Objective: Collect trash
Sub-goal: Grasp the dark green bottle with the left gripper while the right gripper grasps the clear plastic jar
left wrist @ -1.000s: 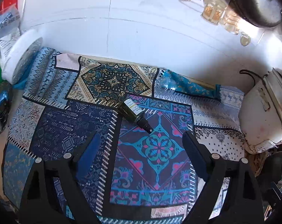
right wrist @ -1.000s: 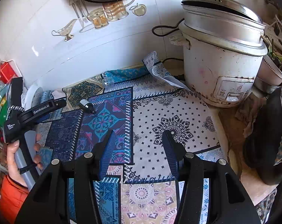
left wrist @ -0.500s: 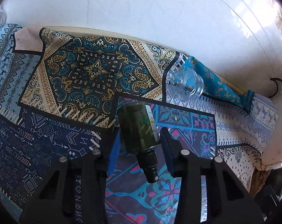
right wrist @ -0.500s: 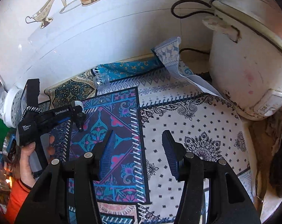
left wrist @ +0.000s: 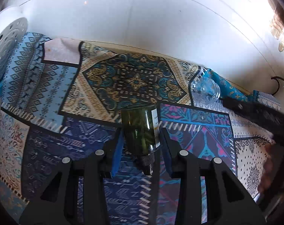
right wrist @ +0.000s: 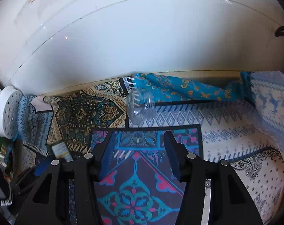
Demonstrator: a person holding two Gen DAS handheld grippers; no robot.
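A dark green glass bottle (left wrist: 142,129) with a black cap and a white label is held between my left gripper's (left wrist: 142,136) blue pads, cap toward the camera, over the patterned cloth (left wrist: 48,86). Its label also shows at the lower left of the right wrist view (right wrist: 61,151). A clear plastic jar (right wrist: 140,106) lies on its side near the wall; it also shows in the left wrist view (left wrist: 205,91). My right gripper (right wrist: 140,146) is open and empty, just short of the jar.
A white tiled wall (right wrist: 142,46) backs the counter. A white perforated lid (left wrist: 6,43) leans at the far left, also in the right wrist view (right wrist: 7,112). A folded teal cloth edge (right wrist: 188,91) lies along the wall behind the jar.
My left gripper has closed in on the green bottle and gripped it. My right gripper has moved forward toward the clear jar, away from the rice cooker.
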